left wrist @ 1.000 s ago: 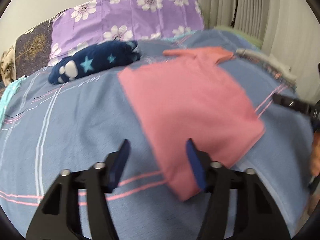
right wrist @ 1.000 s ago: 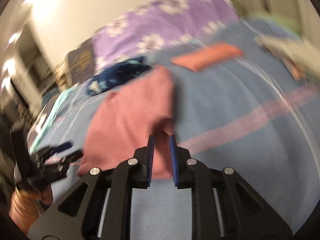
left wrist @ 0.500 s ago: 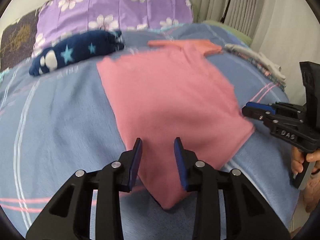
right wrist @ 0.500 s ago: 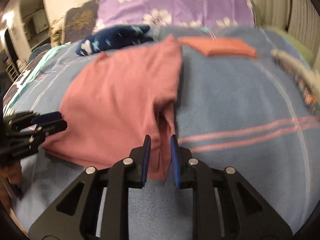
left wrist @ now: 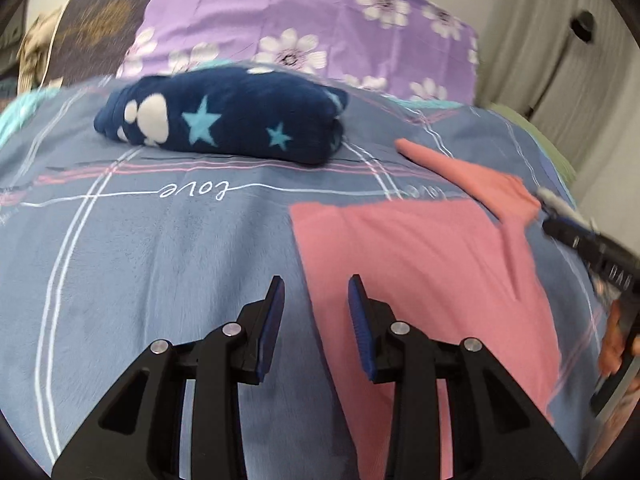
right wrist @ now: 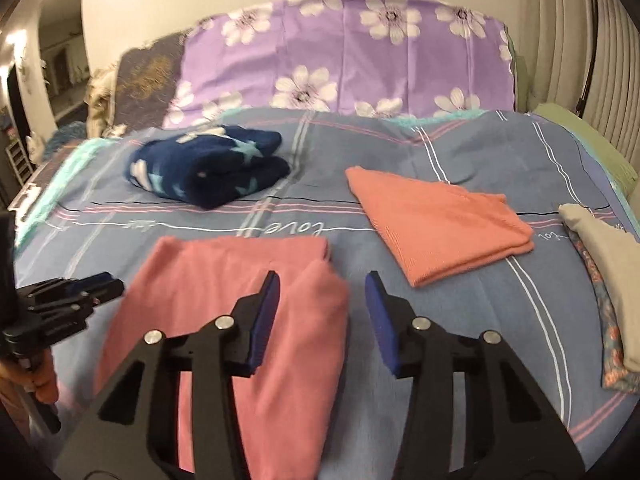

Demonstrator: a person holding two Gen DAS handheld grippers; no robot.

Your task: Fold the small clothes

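Note:
A pink garment [left wrist: 420, 276] lies flat on the blue bedspread; it also shows in the right wrist view [right wrist: 224, 300], folded along its right edge. My left gripper [left wrist: 316, 292] is open and empty, hovering over the garment's left edge. My right gripper [right wrist: 322, 286] is open and empty, above the garment's right folded edge. The right gripper shows at the right of the left wrist view [left wrist: 580, 240]; the left gripper shows at the left of the right wrist view [right wrist: 76, 296].
A folded orange cloth [right wrist: 436, 220] lies to the right of the pink garment. A rolled navy star-print blanket [left wrist: 224, 120] sits further back. A purple flowered pillow [right wrist: 352, 52] is at the head. A beige and floral clothes pile [right wrist: 604, 276] lies at the right edge.
The right gripper has opened and let go of the pink garment, which now lies flat. The left gripper has opened wider and shifted to the garment's left edge.

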